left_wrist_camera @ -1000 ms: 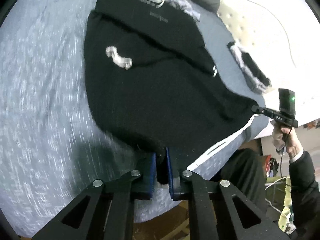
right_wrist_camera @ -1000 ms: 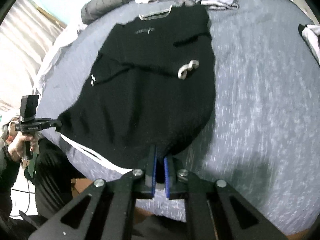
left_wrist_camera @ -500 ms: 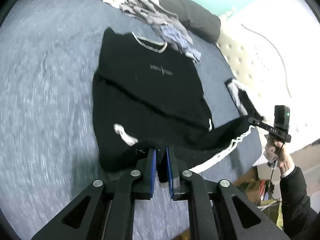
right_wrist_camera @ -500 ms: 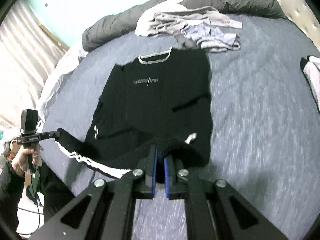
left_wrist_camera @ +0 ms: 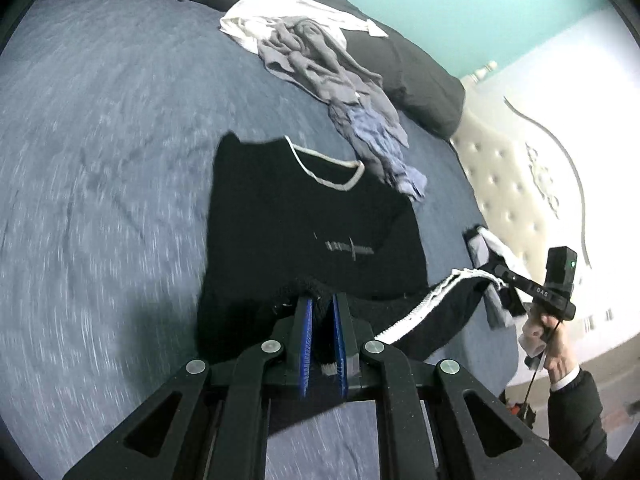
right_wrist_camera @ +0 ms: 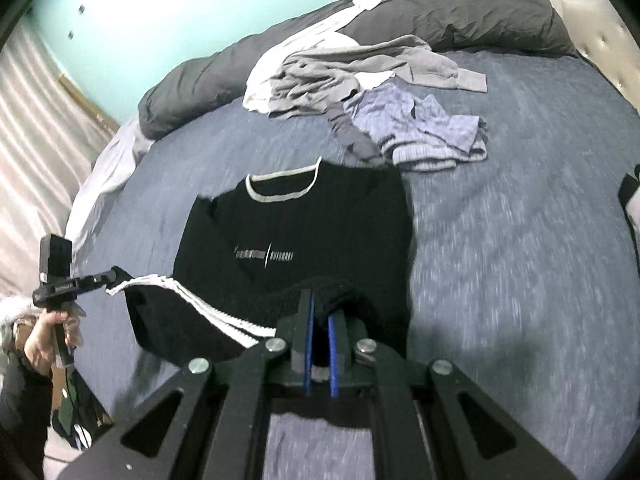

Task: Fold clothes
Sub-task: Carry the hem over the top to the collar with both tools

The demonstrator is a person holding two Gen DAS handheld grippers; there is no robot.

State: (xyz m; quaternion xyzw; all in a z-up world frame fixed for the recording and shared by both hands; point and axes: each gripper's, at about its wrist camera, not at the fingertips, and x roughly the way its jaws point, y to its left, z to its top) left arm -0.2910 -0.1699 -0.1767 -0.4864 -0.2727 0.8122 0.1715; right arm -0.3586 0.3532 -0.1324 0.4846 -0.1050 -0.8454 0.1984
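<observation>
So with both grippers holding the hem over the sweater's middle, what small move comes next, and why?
Probably carry the hem on toward the collar, then lower it. Left gripper and right gripper are both shut on the hem of the sweater, which hangs lifted near the chest print, short of the collar.

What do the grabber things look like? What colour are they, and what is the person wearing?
Both grippers are black. The left gripper and right gripper each have two flat fingers with bright blue pads, black struts with triangle cut-outs, and round silver bolts. Seen from the side, a small black box with a green light sits on top, and a thin black cable hangs below. The person wears a dark sleeve with a white cuff.
</observation>
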